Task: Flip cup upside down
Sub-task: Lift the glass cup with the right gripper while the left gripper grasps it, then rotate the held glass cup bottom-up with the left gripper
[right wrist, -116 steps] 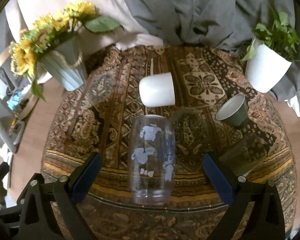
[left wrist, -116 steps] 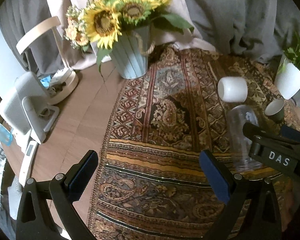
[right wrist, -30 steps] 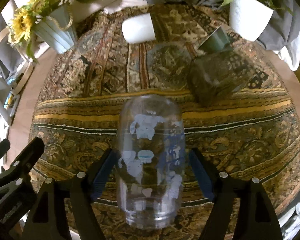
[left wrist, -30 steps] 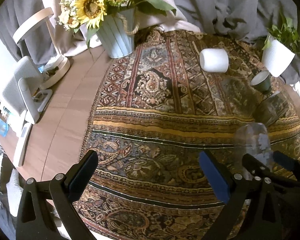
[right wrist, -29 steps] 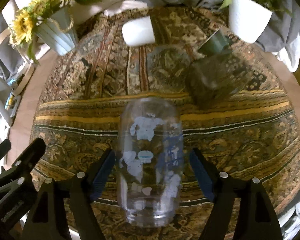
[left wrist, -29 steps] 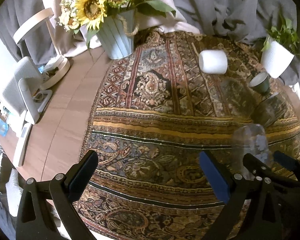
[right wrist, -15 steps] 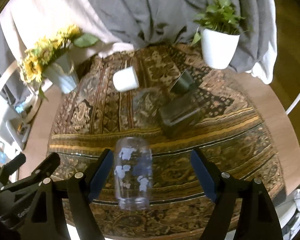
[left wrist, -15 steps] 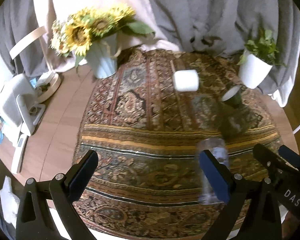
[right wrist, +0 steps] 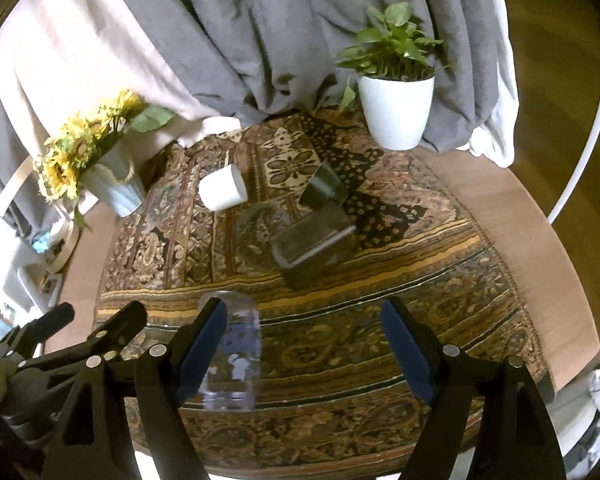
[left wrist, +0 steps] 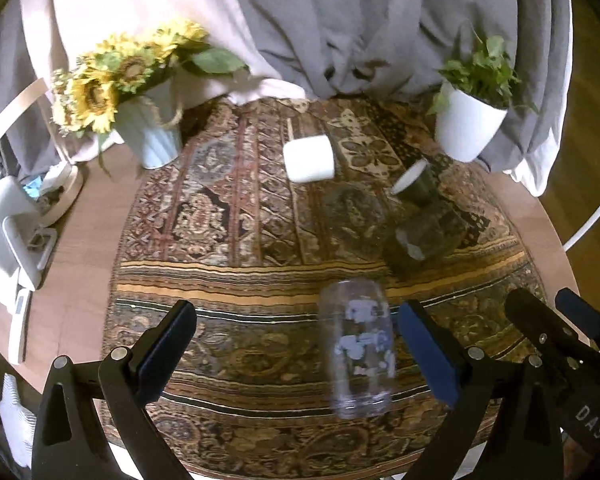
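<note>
A clear glass cup with white and blue prints stands upside down on the patterned rug near the table's front edge; it also shows in the right wrist view, partly behind my right gripper's left finger. My left gripper is open and empty, raised above the rug, with the cup between its fingers in the image. My right gripper is open and empty, drawn back and to the right of the cup.
On the rug lie a white cup on its side, a dark green cup and a dark square glass. A sunflower vase stands back left, a white plant pot back right. Devices sit on the wooden table at left.
My right gripper has opened and let go of the clear cup, which now stands upside down on the rug. Both grippers have pulled back and up.
</note>
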### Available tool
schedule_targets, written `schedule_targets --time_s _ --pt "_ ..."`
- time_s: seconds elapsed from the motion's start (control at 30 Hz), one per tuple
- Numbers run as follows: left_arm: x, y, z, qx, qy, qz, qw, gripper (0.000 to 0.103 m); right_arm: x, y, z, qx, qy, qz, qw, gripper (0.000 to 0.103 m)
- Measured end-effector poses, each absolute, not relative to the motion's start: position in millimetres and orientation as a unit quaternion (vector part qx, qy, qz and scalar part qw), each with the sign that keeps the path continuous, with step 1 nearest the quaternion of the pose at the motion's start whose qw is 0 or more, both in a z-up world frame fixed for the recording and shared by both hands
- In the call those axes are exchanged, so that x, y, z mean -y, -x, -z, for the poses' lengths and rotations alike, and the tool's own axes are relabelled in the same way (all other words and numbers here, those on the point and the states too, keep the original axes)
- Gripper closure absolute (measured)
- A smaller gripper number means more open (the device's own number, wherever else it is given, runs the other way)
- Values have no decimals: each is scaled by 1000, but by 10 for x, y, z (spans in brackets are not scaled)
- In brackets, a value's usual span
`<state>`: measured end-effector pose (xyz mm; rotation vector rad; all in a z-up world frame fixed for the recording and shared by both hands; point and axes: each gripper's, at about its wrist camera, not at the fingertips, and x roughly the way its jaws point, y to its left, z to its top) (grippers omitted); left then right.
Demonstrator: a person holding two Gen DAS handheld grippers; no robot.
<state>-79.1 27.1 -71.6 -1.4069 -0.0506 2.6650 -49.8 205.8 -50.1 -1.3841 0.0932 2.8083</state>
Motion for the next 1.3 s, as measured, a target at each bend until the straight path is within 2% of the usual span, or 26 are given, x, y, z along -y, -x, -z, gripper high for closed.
schedule_targets --time_s 0.43,0.8,0.97,1.2,1.3 --pt "-714 1114 1132 -21 526 -847 80 1 -2495 697 791 -53 480 -875 30 23" --pt "-848 1377 1482 -34 582 -806 96 7 -2591 879 978 -67 498 -864 37 23" --pt "-886 1469 1610 -34 599 -794 99 12 -2602 937 1041 -71 505 -859 38 23" --pt "-906 1535 1815 -16 628 -770 107 30 -2595 973 1059 -65 507 -859 41 23" --pt "-895 1525 1819 -10 625 -773 108 30 -2579 978 1067 -62 508 -858 40 23"
